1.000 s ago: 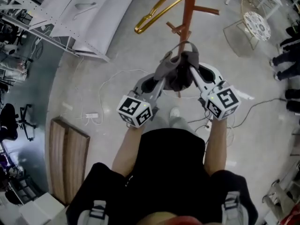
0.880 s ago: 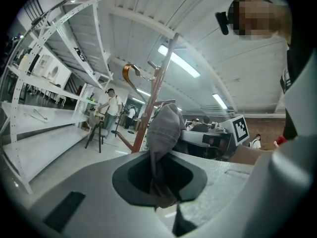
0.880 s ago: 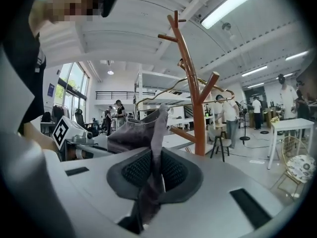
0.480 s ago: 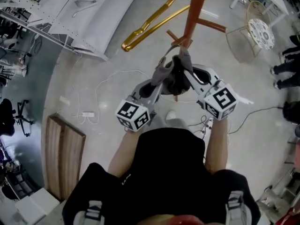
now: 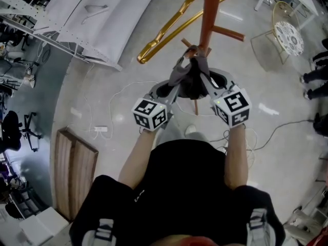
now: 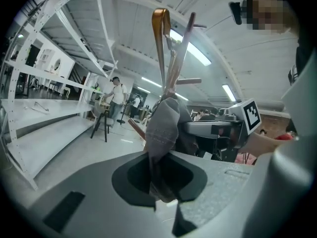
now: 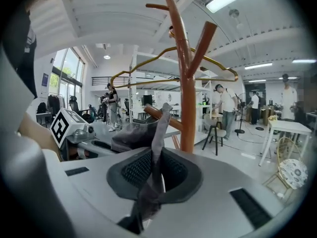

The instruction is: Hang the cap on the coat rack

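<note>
A dark grey cap (image 5: 190,78) hangs between my two grippers, just below a peg of the orange-brown coat rack (image 5: 209,14). My left gripper (image 5: 174,83) is shut on the cap's left edge; in the left gripper view the grey fabric (image 6: 163,133) runs up out of its jaws. My right gripper (image 5: 205,78) is shut on the cap's right edge, and in the right gripper view a strip of cap (image 7: 156,148) stands pinched in front of the rack's trunk (image 7: 187,98) and a slanted peg (image 7: 159,117).
A gold hanger (image 5: 169,27) hangs on the rack's left. A white shelving unit (image 5: 87,19) stands at the left, a wooden board (image 5: 74,173) on the floor, a white cable (image 5: 115,99), and a wire chair (image 5: 279,27) at the right. People stand in the background.
Both grippers have lifted the cap up and forward toward the rack; its top now sits close under a peg. The grips are unchanged.
</note>
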`<state>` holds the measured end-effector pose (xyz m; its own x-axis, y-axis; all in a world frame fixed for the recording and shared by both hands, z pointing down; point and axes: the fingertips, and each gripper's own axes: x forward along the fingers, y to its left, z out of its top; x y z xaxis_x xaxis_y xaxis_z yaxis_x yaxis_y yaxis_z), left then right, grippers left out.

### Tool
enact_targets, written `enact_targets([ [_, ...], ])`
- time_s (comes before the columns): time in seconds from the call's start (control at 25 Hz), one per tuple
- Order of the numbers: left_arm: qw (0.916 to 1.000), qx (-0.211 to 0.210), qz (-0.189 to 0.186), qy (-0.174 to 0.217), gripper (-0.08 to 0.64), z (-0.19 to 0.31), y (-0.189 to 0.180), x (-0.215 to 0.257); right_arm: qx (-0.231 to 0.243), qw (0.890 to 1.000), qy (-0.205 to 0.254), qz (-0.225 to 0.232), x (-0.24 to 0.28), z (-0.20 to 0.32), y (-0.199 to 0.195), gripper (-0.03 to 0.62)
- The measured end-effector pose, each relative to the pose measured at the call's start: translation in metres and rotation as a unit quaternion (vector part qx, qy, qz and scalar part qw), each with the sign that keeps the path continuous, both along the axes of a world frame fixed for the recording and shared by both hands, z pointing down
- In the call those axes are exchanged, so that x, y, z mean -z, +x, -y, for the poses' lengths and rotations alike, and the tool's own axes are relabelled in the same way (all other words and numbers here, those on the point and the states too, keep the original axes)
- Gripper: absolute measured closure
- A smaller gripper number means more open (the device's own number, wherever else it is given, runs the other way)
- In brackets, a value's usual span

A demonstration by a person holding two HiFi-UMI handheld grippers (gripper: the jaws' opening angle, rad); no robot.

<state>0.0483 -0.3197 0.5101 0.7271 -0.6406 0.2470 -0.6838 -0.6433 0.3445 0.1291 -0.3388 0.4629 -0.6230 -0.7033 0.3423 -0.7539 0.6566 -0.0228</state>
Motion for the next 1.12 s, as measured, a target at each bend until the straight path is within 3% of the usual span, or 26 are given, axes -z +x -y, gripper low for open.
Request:
enact_targets([
  [0.2,0.999,-0.032,0.032,-0.006,0.541,0.016,0.025,-0.018,-0.067,0.997,-0.034,0.013,-0.024,0.015,0.026,0.566],
  [0.56,0.9971,-0.033,0.053,-0.043,0.538,0.035,0.047,-0.053,-0.107,0.992,-0.061,0.029,-0.055,0.026,0.043,0.563],
  [0.64,0.9964,-0.032,0.055,-0.057,0.508,0.041,0.046,-0.059,-0.111,0.991,-0.066,0.041,-0.061,0.033,0.043,0.545],
  [0.8,0.9943,-0.023,0.046,-0.093,0.358,0.036,0.031,-0.071,-0.101,0.99,-0.082,0.05,-0.065,0.033,0.045,0.453],
  [0.92,0.993,-0.001,0.023,-0.115,0.331,0.025,0.011,-0.075,-0.09,0.992,-0.075,0.05,-0.054,0.027,0.053,0.44],
  [1.0,0.9949,0.015,0.005,-0.099,0.332,0.026,0.001,-0.058,-0.098,0.992,-0.052,0.061,-0.034,0.029,0.064,0.452],
  [1.12,0.9991,0.025,-0.027,-0.021,0.338,0.039,0.002,-0.001,-0.133,0.988,0.011,0.079,0.011,0.045,0.09,0.518],
])
